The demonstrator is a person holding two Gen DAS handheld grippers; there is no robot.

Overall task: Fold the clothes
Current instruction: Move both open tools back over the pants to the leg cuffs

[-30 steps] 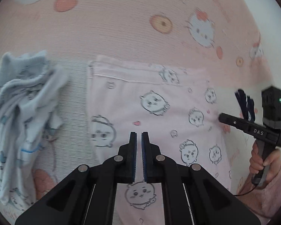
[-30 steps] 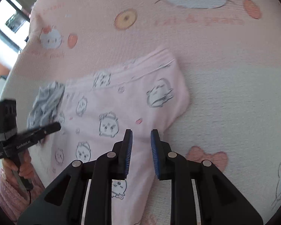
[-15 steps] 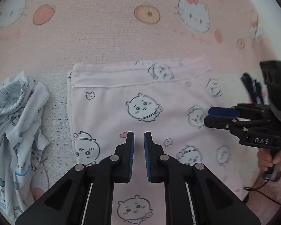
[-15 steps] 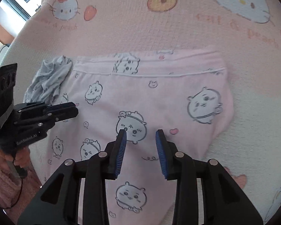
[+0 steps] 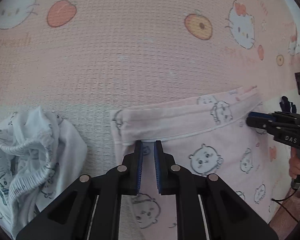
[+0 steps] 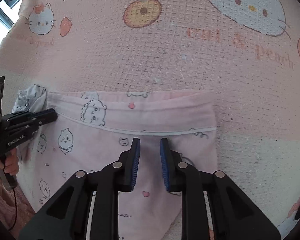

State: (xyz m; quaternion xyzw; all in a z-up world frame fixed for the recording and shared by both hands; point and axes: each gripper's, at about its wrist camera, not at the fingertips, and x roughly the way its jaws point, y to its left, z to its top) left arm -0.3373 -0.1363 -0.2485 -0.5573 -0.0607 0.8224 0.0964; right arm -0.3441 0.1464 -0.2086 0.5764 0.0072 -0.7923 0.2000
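Pink trousers (image 6: 114, 152) flat on bedspread (image 6: 170, 60); left gripper (image 5: 148, 146) narrowly open, right gripper (image 6: 149, 143) closing, both empty just below waistband (image 6: 150, 120) – pinch its corners evenly before folding

Pink cartoon-print pants (image 6: 102, 152), pale-blue garment (image 5: 30, 150)

Pink cartoon-print pants (image 5: 200, 140) lie flat on bedspread (image 5: 130, 60)
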